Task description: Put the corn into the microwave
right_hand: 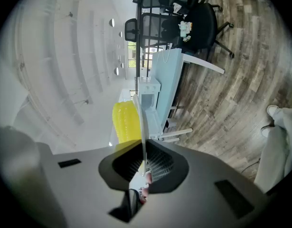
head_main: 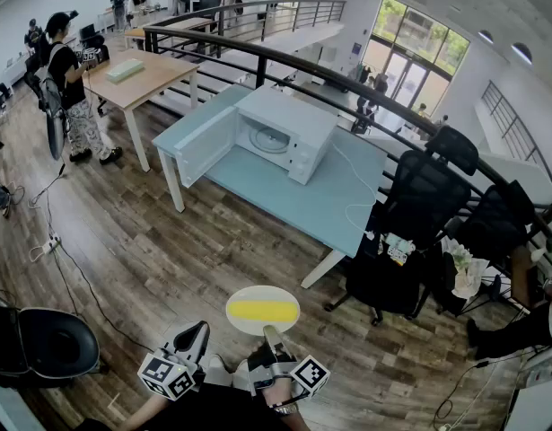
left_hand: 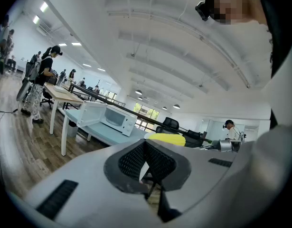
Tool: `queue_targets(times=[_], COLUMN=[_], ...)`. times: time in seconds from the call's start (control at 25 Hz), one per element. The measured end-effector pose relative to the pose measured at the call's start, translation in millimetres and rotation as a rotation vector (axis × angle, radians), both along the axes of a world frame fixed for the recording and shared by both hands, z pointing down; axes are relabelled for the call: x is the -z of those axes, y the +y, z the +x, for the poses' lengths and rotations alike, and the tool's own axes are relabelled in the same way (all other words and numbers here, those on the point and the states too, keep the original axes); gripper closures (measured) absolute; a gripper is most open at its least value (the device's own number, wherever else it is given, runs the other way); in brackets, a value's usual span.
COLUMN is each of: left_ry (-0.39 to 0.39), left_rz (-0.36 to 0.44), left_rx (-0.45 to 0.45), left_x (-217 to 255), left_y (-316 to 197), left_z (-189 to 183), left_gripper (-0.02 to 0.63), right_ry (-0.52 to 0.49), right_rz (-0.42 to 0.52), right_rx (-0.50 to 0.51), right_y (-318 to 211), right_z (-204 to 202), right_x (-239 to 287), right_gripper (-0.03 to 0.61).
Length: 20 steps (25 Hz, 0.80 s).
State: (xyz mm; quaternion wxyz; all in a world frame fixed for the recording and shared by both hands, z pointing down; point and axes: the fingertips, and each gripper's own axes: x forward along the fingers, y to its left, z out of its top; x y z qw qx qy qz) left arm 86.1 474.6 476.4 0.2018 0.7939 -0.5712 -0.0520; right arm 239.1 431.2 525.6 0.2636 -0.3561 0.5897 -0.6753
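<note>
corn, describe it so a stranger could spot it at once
Start at the light blue table with the open microwave, then come nearer, over the wood floor. There the right gripper pinches a round white plate; the corn lies across it, the only bright yellow thing.

wood-plank floor (head_main: pixel 168 250), pale blue table (head_main: pixel 338 214), black office chairs (head_main: pixel 419 196), curved black railing (head_main: pixel 298 64), tall bright windows (head_main: pixel 419 48)

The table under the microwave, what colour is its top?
Pale blue; the table under the microwave shows best in the head view.
</note>
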Motion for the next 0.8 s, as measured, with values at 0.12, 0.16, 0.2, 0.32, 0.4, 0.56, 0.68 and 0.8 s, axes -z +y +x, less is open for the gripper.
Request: queue_targets(times=[0.12, 0.16, 0.2, 0.32, 0.4, 0.56, 0.68, 0.8], left_ry=[-0.004, -0.004, -0.002, 0.009, 0.010, 0.003, 0.009, 0.025], left_rz=[0.000, 0.001, 0.002, -0.001, 0.001, 0.012, 0.011, 0.000], left_rx=[0.002, 0.003, 0.003, -0.004, -0.017, -0.038, -0.039, -0.030], left_x=[0.5, 1.0, 1.9, 5.5, 3.3, 3.7, 1.6, 0.0], left_y=[1.2, 1.0, 0.5, -1.3, -0.9, -2.2, -1.7, -0.7], left_z=[-9.8, -12.6, -14.8, -15.8, -14.1, -13.9, -18.6, -25.6], left_gripper=[0.612, 0.612, 0.612, 0.612, 0.612, 0.612, 0.612, 0.612], right_ry=[-0.003, 0.000, 0.003, 0.007, 0.003, 0.020, 0.022, 0.015], right_rz=[0.001, 0.003, 0.005, 0.005, 0.001, 0.008, 0.010, 0.001], right_rx=[0.008, 0.010, 0.011, 0.012, 0.012, 0.006, 0.002, 0.006], right_y=[1.6, 1.9, 2.3, 5.2, 7.6, 7.6, 6.8, 8.8], right_z=[-10.4, -13.1, -15.4, -20.3, -23.4, -28.8, -33.8, -40.4], right_x=[3.1, 3.3, 3.4, 3.1, 4.2, 3.0, 0.8, 0.7], right_gripper=[0.554, 0.554, 0.554, 0.554, 0.554, 0.554, 0.554, 0.554])
